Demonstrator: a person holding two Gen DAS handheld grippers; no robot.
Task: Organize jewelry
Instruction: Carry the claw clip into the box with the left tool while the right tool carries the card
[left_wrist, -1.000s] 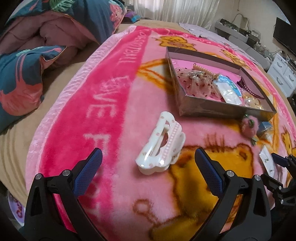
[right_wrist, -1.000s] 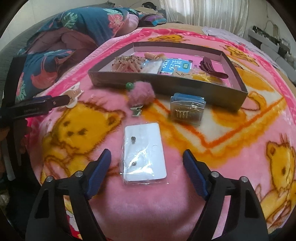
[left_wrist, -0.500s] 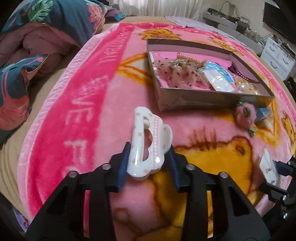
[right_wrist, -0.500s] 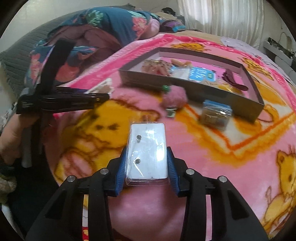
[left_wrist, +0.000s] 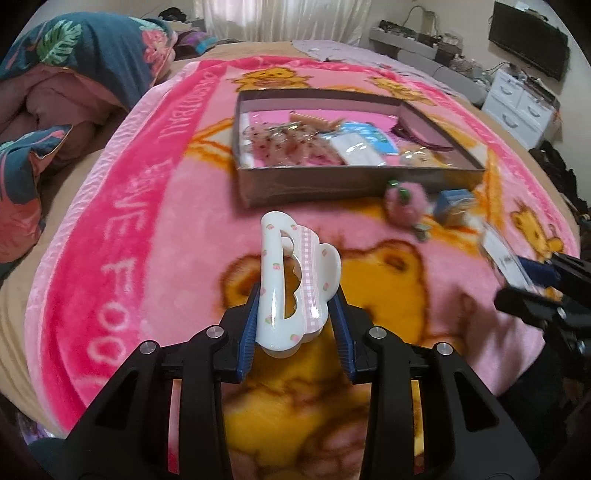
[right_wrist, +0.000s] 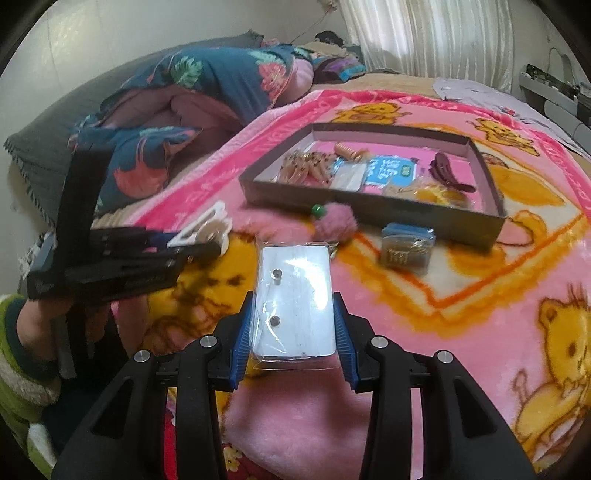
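My left gripper (left_wrist: 295, 317) is shut on a white and pink hair claw clip (left_wrist: 291, 284) and holds it above the pink blanket. My right gripper (right_wrist: 293, 325) is shut on a white earring card in a clear bag (right_wrist: 295, 299), also lifted off the blanket. The grey cardboard box (left_wrist: 332, 182) lies ahead with several hair pieces and packets inside; it also shows in the right wrist view (right_wrist: 369, 206). The left gripper (right_wrist: 207, 240) with the clip shows at the left of the right wrist view. The right gripper (left_wrist: 528, 269) shows at the right edge of the left wrist view.
A pink pom-pom hair tie (left_wrist: 406, 203) (right_wrist: 336, 221) and a small blue box of pins (left_wrist: 454, 205) (right_wrist: 406, 247) lie on the blanket just in front of the box. A folded floral quilt (left_wrist: 55, 92) is piled at the left. Drawers (left_wrist: 521, 107) stand at the far right.
Both grippers closed on their items, the left on the claw clip, the right on the earring card, and have lifted them off the blanket.
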